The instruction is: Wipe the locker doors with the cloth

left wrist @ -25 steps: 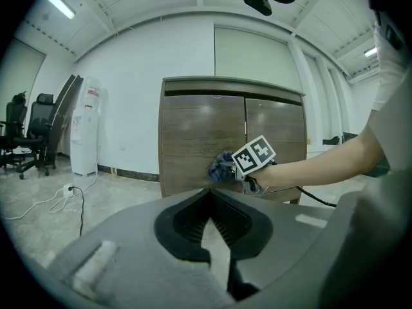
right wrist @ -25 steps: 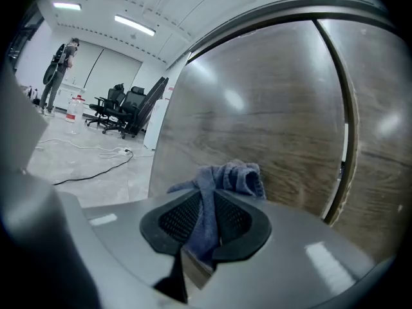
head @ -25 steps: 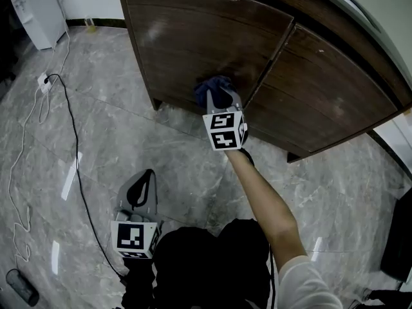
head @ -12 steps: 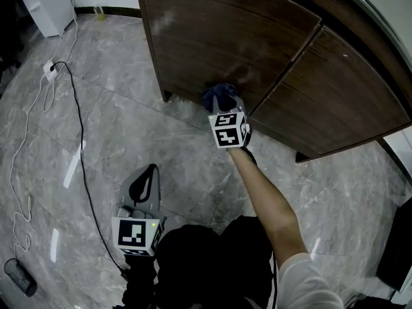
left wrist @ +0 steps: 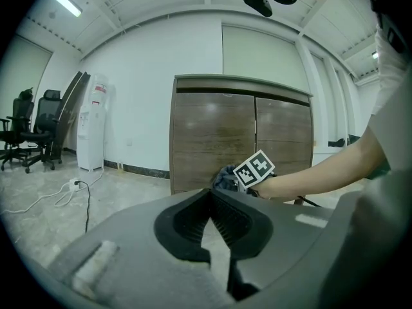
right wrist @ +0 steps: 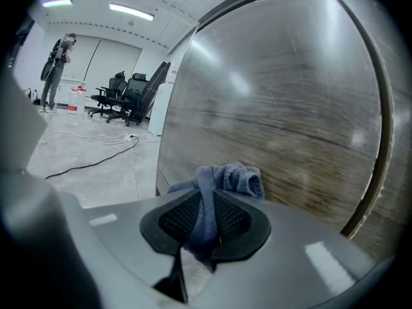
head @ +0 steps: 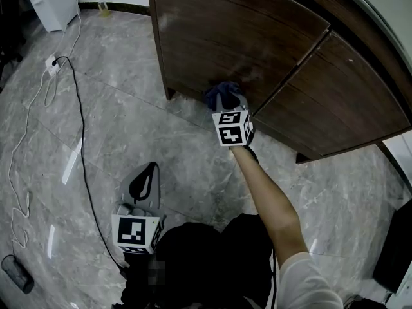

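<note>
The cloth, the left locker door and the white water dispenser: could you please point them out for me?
cloth [right wrist: 225,176]: right gripper view, on the bunched end above the jaws.
left locker door [head: 232,31]: head view, on the middle of its wood panel.
white water dispenser [left wrist: 92,140]: left gripper view, on its front panel.

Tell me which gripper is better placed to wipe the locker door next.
Right. The right gripper has its jaws shut on the cloth, low on the left door. The left gripper hangs low, empty, away from the locker.
</note>
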